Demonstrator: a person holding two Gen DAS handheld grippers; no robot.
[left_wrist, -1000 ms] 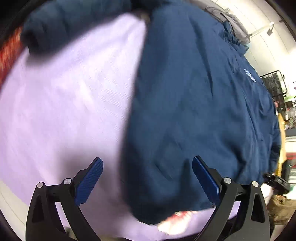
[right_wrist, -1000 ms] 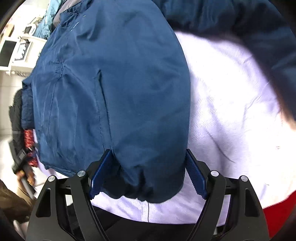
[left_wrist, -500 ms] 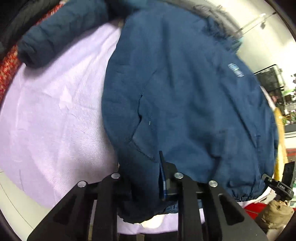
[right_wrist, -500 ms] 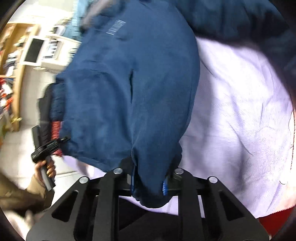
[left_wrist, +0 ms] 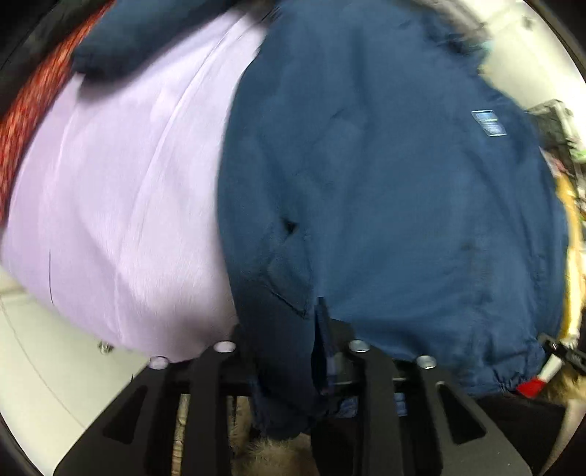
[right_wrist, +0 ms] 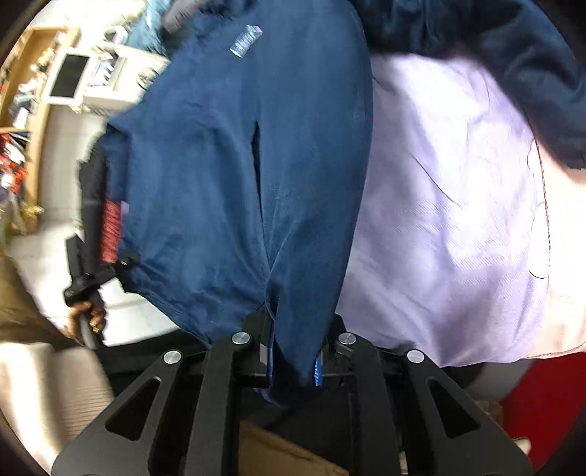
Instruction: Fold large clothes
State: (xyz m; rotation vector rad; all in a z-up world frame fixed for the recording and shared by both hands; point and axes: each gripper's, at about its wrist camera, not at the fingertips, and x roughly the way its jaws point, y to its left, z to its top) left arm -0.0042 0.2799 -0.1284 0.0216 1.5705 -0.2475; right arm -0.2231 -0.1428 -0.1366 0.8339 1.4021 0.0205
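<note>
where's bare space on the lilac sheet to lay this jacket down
Bare lilac sheet lies between the jacket body and its spread sleeve. The jacket side is crowded. Both tongs, left and right, grip its hem.

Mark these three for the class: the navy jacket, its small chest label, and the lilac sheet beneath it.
Navy jacket (left_wrist: pixel 384 205): left wrist view, front panel.
Chest label (left_wrist: pixel 489 123): left wrist view, label's middle.
Lilac sheet (right_wrist: pixel 450 234): right wrist view, bare wrinkled area.

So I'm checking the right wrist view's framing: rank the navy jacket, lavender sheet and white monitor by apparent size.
1. navy jacket, though nearness inflates it
2. lavender sheet
3. white monitor, far off
</note>
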